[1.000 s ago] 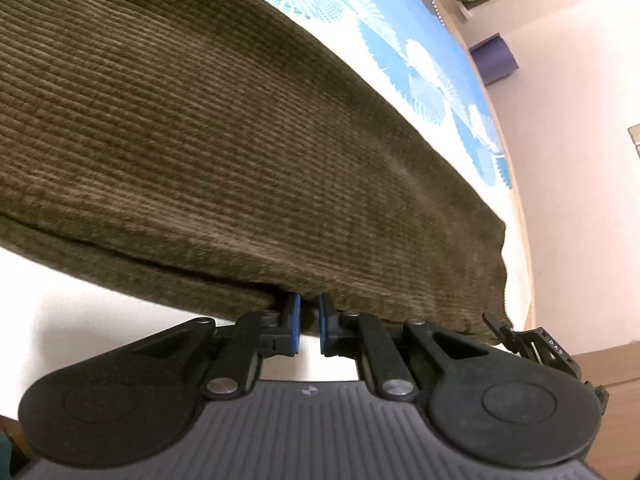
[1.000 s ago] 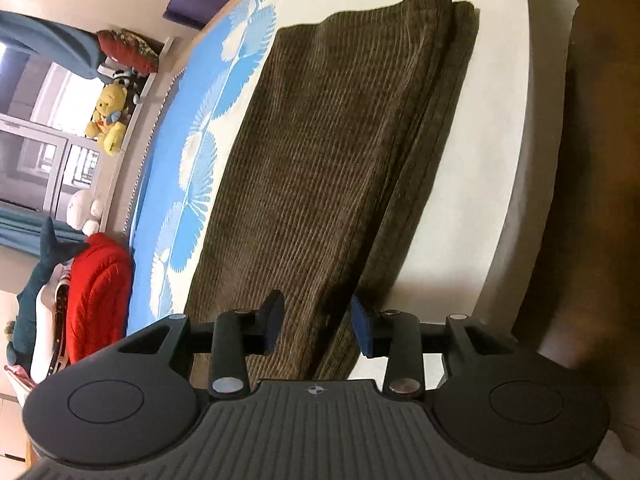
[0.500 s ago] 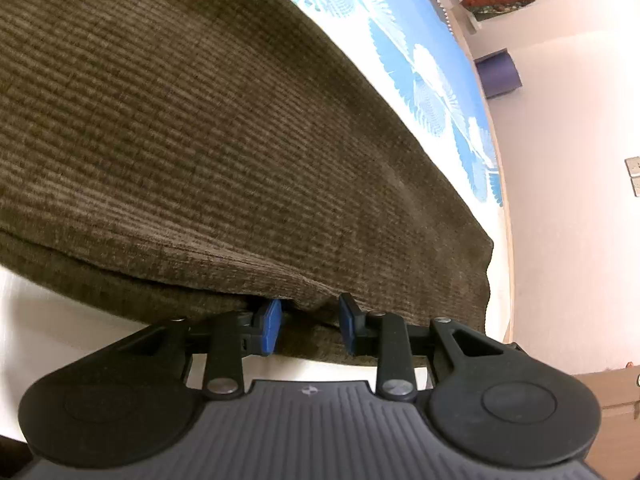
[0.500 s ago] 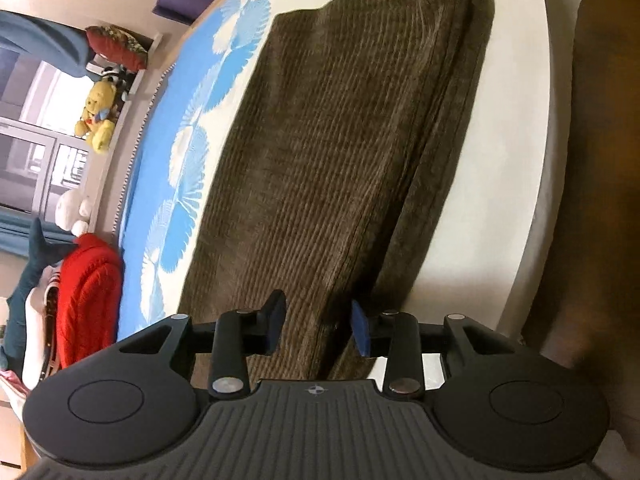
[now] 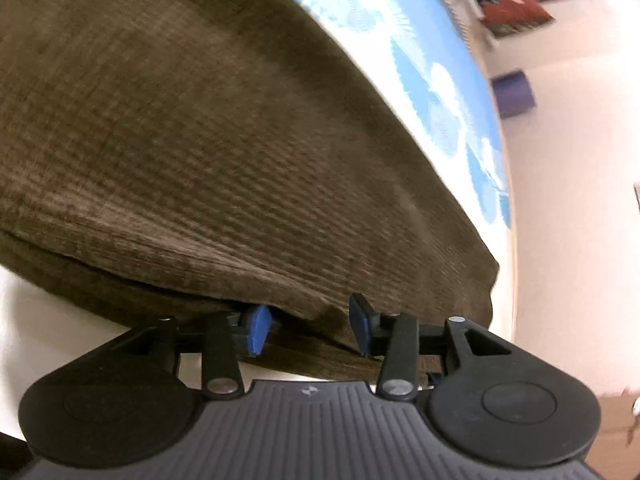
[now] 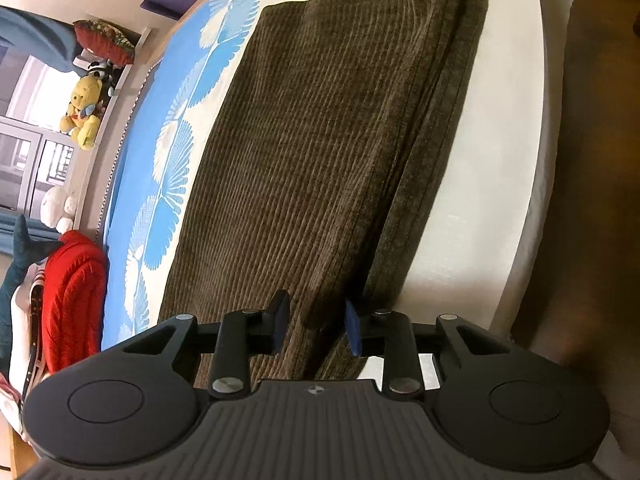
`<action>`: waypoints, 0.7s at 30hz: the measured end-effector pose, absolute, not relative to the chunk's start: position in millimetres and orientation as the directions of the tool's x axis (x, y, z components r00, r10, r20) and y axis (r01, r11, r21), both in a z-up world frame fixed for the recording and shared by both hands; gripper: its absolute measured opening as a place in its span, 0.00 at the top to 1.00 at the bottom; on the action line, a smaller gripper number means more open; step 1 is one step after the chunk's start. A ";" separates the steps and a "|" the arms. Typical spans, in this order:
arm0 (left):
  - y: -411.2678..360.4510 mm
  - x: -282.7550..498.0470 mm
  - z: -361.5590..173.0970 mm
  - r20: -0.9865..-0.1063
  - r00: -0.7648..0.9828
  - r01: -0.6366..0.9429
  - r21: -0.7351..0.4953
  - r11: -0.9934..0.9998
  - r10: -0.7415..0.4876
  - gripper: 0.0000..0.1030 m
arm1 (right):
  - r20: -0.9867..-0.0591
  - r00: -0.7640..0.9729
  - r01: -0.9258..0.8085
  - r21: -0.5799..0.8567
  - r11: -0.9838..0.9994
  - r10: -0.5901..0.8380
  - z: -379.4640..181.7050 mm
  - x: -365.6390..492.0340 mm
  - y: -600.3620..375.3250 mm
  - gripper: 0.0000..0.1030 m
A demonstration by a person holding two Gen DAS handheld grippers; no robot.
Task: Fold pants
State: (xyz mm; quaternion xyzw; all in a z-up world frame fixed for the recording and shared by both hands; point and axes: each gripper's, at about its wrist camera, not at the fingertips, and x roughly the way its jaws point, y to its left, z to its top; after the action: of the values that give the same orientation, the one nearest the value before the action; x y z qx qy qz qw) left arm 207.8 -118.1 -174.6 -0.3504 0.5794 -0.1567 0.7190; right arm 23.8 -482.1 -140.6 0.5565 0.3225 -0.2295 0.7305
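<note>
a: where are the pants [image 6: 320, 152]?

b: they lie folded in layers on the bed [image 6: 512, 128], on the white part of the sheet, beside the blue leaf print [image 6: 160, 216]. in the right view they run as a long brown corduroy strip away from the camera.

a: and the left gripper [image 5: 308, 330]?

b: its jaws have just been opening. they stand apart at the near edge of the pants. the edge of the cloth lies between the blue pads [image 5: 256, 328], but the pads do not press on it. this view is a bit blurred.

a: the right gripper [image 6: 316, 328]?

b: its jaws have been closing a little. they are partly open, with the layered edge of the pants between them. the pads are close to the cloth, but a grip does not show.

a: anything else?

b: a red knit [image 6: 72, 300] and a yellow plush bear [image 6: 84, 116] are beyond the bed.
</note>
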 end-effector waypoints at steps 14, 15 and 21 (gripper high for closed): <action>-122.4 208.6 -171.9 -0.781 0.299 -0.217 -0.615 0.758 -0.549 0.84 | -0.746 0.665 0.705 0.621 0.342 -0.017 -134.8 24.1 -477.9 0.93; -123.2 207.0 -172.0 -0.782 0.298 -0.211 -0.613 0.762 -0.547 0.87 | -0.739 0.673 0.697 0.622 0.357 -0.025 -132.3 23.4 -476.9 0.93; -122.4 194.1 -153.9 -0.776 0.319 -0.143 -0.607 0.782 -0.544 0.87 | -0.698 0.714 0.654 0.633 0.415 -0.060 -117.9 11.6 -471.9 0.94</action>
State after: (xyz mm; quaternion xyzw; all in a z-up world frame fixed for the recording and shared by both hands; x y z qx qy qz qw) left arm 194.1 -122.4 -153.9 -0.3024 0.5682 -0.1329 0.7537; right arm 11.6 -471.9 -117.9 0.4907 0.3026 -0.2273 0.7849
